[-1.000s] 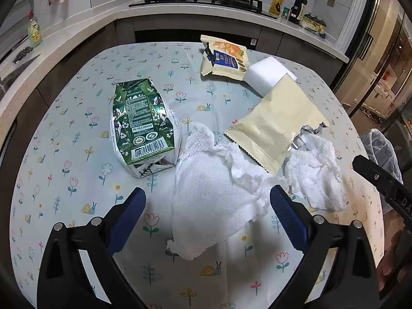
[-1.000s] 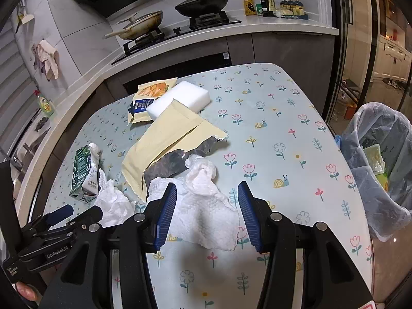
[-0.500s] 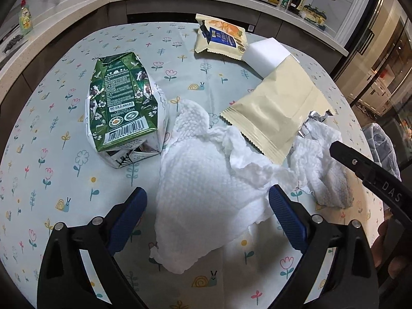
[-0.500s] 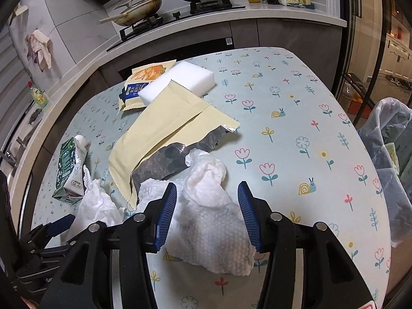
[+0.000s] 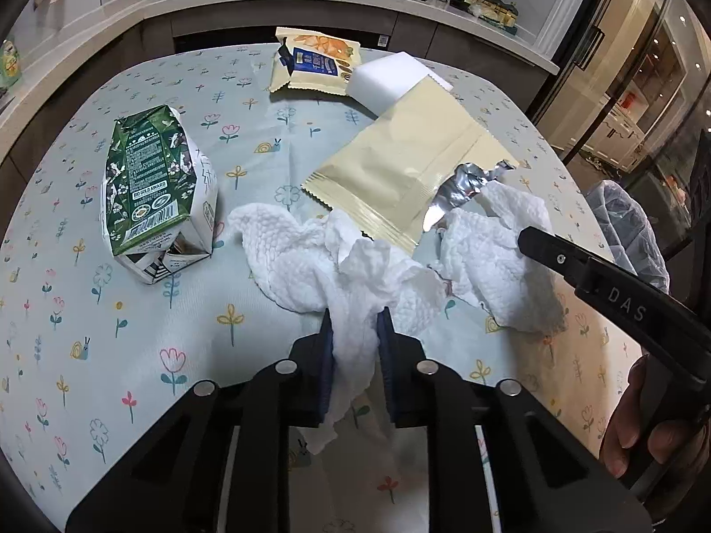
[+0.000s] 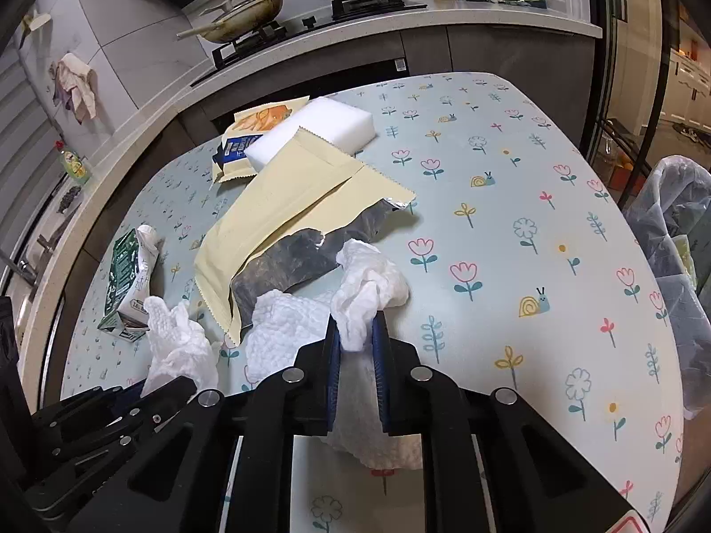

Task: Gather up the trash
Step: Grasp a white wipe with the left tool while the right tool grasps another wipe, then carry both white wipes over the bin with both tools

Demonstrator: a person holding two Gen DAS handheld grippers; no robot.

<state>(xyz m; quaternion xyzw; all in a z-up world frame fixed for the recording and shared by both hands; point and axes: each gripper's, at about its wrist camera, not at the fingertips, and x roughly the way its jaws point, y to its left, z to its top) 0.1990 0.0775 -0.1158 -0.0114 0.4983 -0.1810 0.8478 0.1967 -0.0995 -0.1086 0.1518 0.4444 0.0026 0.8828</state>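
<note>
Two crumpled white paper towels lie on the flowered tablecloth. My left gripper (image 5: 355, 333) is closing, and its blue pads pinch the near end of the left paper towel (image 5: 306, 257). My right gripper (image 6: 357, 333) is closing too, its pads squeezing a bunch of the right paper towel (image 6: 369, 284). The right paper towel (image 5: 493, 257) shows in the left wrist view beside the torn beige foil pouch (image 5: 409, 169). Left of the towels a squashed green carton (image 5: 151, 186) lies on its side. A snack packet (image 5: 311, 62) rests at the far edge.
A white sponge block (image 5: 391, 80) sits partly under the pouch. A bin lined with a clear bag (image 6: 680, 244) stands off the table's right side. Behind the table runs a counter with a stove and pans (image 6: 249, 13). A hand (image 5: 640, 426) holds the right gripper.
Both grippers went from open to shut, each on its own paper towel. The left gripper moved forward over its towel, which is now bunched up between the pads.
</note>
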